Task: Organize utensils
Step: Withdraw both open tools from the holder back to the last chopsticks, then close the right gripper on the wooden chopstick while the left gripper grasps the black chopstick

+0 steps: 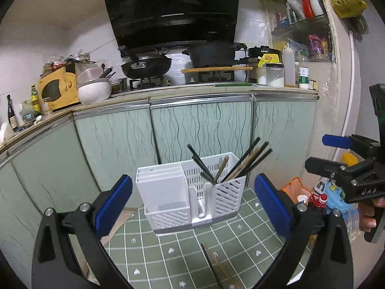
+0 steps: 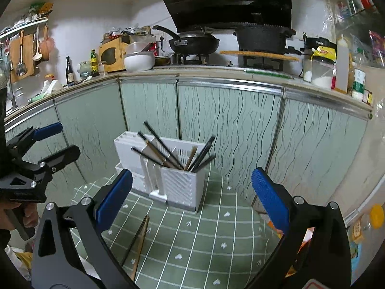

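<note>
Loose chopsticks wait on the desk; the white holder could tip.

Chopsticks [image 1: 237,165] already fan out of the utensil holder [image 1: 190,192], so a careless insertion might snag them or topple it. Both the left hand-held gripper [image 1: 192,202] and right hand-held gripper [image 2: 191,197] gape wide, holding nothing; the loose chopsticks [image 2: 138,243] lie near them on the green desk [image 2: 204,240].
</note>
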### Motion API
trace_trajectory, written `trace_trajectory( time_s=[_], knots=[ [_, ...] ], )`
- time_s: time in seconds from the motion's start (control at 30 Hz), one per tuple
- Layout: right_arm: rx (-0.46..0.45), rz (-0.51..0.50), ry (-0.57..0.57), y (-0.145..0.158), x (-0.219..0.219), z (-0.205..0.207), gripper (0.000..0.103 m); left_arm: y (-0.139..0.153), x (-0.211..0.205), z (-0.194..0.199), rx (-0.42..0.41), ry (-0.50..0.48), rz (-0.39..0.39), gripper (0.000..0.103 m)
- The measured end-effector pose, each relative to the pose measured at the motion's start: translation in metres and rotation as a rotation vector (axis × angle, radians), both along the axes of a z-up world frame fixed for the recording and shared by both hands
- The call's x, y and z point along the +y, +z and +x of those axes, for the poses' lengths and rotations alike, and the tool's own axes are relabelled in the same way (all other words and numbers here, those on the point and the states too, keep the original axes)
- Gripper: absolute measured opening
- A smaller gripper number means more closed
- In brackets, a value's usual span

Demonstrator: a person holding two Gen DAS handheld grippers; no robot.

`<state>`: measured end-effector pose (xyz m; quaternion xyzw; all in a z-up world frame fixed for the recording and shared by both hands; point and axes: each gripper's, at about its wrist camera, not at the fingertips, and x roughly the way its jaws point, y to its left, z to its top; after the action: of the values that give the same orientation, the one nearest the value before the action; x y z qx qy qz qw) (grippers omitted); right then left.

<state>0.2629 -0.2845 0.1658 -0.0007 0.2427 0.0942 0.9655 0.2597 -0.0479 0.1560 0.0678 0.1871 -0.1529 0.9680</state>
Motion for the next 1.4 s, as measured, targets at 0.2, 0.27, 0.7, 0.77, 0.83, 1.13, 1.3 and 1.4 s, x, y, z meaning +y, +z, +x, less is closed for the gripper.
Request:
trace_trajectory(
  time_s=[0.2, 0.27, 0.7, 0.77, 0.83, 1.13, 1.3, 1.4],
  knots=[
    [0.013, -0.01, -0.022, -0.021, 0.004, -0.025, 0.095, -0.014, 0.004, -0.025, 0.005, -0.001, 0.011, 0.099],
    [0.017, -0.023, -0.029, -0.027, 0.006, -0.03, 0.095, -0.021, 0.008, -0.032, 0.017, 0.006, 0.001, 0.099],
    [0.025, -0.067, -0.027, -0.073, 0.022, -0.072, 0.095, -0.068, 0.038, -0.047, 0.097, 0.103, -0.057, 0.099],
    [0.032, -0.054, -0.021, -0.08, 0.024, -0.076, 0.095, -0.075, 0.042, -0.048, 0.101, 0.119, -0.05, 0.099],
    [0.038, -0.049, -0.019, -0.088, 0.025, -0.08, 0.095, -0.083, 0.045, -0.05, 0.103, 0.131, -0.035, 0.099],
    [0.063, -0.057, -0.007, -0.124, 0.035, -0.091, 0.095, -0.126, 0.054, -0.057, 0.138, 0.16, -0.018, 0.099],
    [0.09, -0.054, 0.004, -0.146, 0.04, -0.091, 0.095, -0.151, 0.05, -0.066, 0.151, 0.157, 0.016, 0.099],
    [0.112, -0.052, 0.024, -0.16, 0.046, -0.091, 0.095, -0.166, 0.048, -0.069, 0.172, 0.156, 0.015, 0.099]
  ],
)
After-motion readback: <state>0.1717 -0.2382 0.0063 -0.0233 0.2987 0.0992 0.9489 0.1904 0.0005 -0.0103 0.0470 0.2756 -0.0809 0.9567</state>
